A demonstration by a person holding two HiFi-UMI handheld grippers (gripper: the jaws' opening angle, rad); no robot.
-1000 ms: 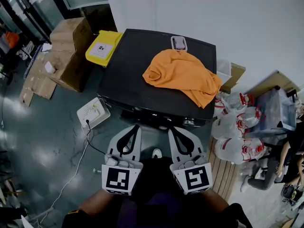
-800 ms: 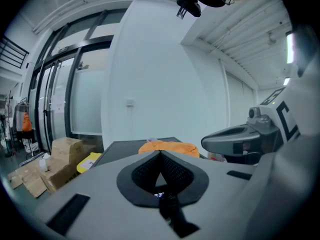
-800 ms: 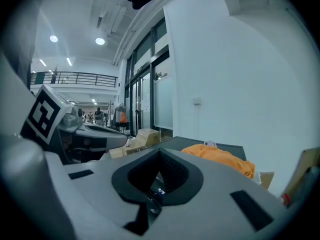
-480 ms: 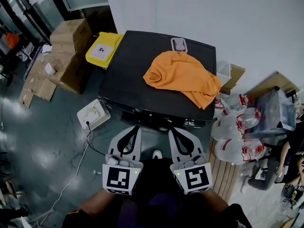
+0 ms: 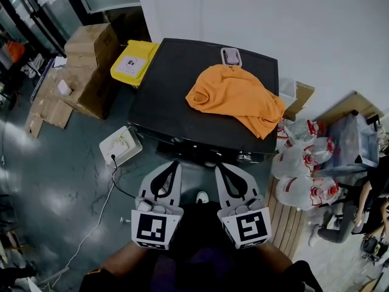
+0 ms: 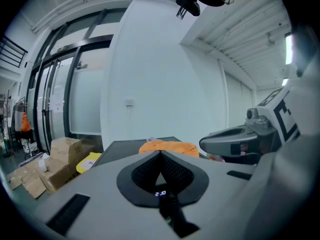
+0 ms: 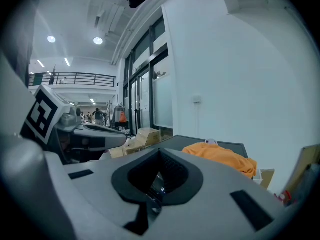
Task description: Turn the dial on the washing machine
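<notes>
Both our left gripper [image 5: 172,163] and right gripper [image 5: 220,165] hang closed and empty in front of the washing machine [image 5: 170,102], whose dial, presumably on the front panel [image 5: 200,149], we cannot pick out, so we judge the reach not yet begun: next, open one and find it.

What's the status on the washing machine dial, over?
Left gripper and right gripper shut, empty, short of the washing machine. Dial untouched, not made out. Orange cloth on top, clear of the front.
</notes>
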